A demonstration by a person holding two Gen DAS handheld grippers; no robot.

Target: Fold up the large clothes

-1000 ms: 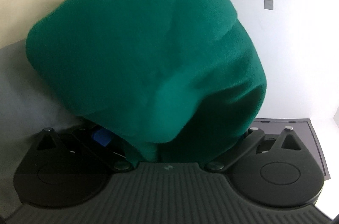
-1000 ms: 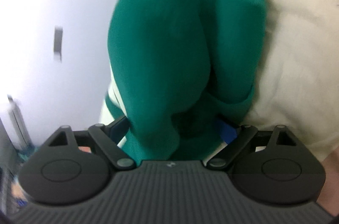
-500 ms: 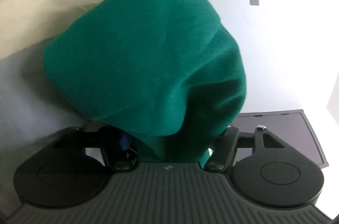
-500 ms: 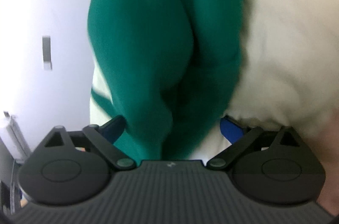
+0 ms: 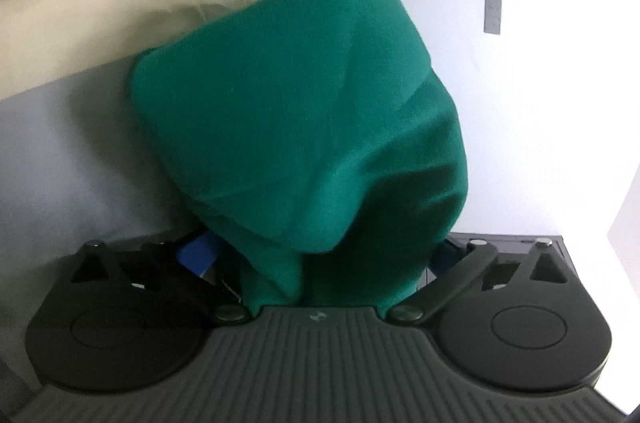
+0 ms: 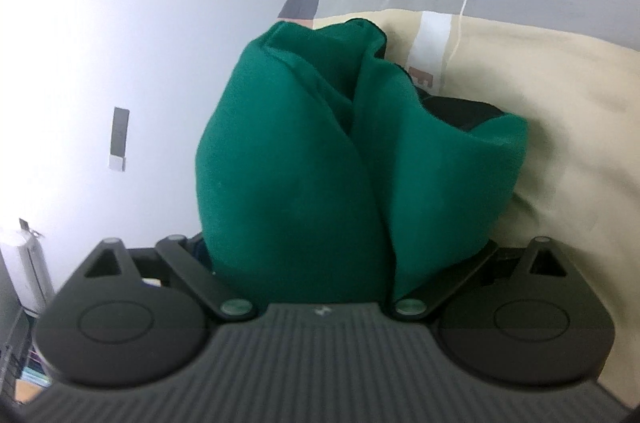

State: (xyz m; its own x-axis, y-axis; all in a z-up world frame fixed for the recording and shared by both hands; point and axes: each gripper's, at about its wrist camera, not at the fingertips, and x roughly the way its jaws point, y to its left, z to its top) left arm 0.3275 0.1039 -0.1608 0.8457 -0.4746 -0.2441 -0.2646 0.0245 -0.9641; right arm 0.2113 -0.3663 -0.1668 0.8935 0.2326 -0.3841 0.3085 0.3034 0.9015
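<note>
The left claw stands at its widest, jaws opening, with the green garment bunched between and over the fingers, so whether the pads bite cannot be told; the cloth rises straight ahead of the claw as a thick, soft, matte fleece bulge with rounded folds. The right claw is spread equally wide, the same green garment heaped between its fingers in two upright lobes split by a deep crease, again hiding the pads. Behind it lies a cream fabric, smooth and padded; both claws are equally near.
</note>
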